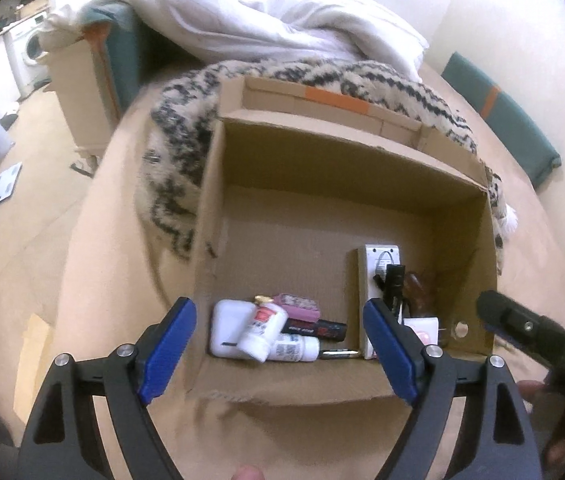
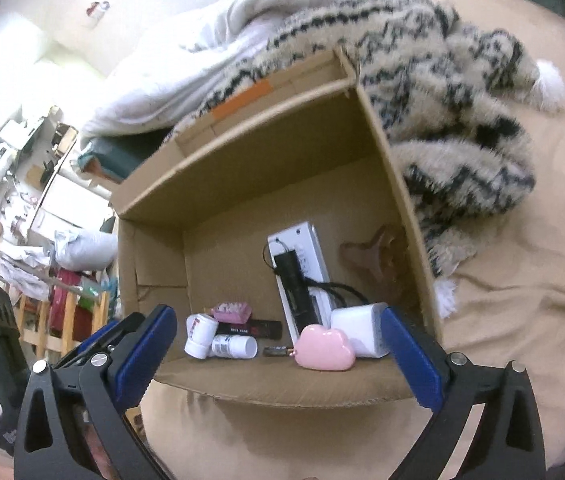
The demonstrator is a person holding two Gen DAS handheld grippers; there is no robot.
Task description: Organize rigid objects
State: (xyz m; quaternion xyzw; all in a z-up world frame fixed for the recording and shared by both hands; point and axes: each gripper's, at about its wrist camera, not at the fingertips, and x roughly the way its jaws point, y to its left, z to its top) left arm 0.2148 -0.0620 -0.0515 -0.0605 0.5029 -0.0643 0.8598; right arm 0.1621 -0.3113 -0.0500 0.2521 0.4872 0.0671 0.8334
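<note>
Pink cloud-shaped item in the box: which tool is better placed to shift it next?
Probably the right tool: the pink cloud-shaped item lies just ahead between its open fingers. The left tool is open over the white bottles, beyond the upright white panel in the cardboard box.

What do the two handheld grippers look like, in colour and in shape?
Both look alike. The left gripper has black plastic linkage arms with triangular cut-outs, silver round pivot bolts and flat blue pads on its jaws. The right gripper has the same black frame, silver bolts and blue pads. No cables or sleeves are visible.
</note>
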